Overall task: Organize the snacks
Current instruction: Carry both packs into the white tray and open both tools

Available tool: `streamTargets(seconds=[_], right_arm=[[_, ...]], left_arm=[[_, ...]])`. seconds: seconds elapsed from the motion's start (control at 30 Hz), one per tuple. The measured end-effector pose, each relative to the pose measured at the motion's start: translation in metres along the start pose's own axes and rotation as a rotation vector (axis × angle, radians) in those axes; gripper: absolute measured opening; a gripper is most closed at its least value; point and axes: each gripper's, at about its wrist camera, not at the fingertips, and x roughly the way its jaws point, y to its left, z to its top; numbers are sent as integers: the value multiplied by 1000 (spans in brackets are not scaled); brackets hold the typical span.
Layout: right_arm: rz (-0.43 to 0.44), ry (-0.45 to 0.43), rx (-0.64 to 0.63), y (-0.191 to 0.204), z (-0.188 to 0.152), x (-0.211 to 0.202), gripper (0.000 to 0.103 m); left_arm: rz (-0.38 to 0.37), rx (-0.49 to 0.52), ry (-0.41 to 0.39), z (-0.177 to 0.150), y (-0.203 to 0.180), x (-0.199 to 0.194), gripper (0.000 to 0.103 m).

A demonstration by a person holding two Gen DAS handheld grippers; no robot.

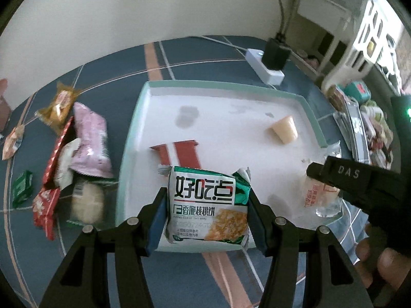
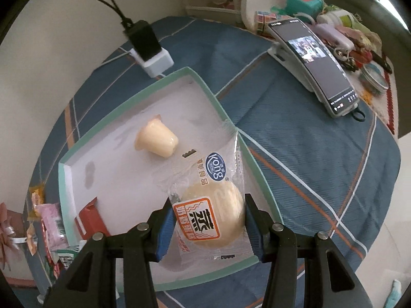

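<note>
Holding both snacks above the tray [image 1: 312,114], the left hand-held gripper [image 1: 206,206] clamps a biscuit packet [image 1: 209,205] and the right hand-held gripper [image 2: 206,220] clamps a wrapped cake [image 2: 213,210]. Lower each onto bare tray floor, clear of the jelly cup [image 2: 156,141], before opening.

1. I am working in a lived-in home room, over a surface [image 2: 295,138] dressed in a blue plaid cloth.
2. A white power strip [image 2: 156,63] with a black charger is sitting by the plain wall.
3. A phone [image 2: 323,69] is playing video on a stand.
4. Household clutter [image 2: 341,25] is piling up beside white furniture [image 1: 359,41].
</note>
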Motion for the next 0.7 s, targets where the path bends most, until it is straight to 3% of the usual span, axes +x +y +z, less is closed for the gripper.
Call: streamTargets(seconds=[0.3,0.7], right_arm=[[-7,10,7,-3,2,5,53],[-33,6,-23,6,1,10,53]], left_arm=[[-14,47,-25,1,-11,13,60],[4,71,24,-5,-16,31,61]])
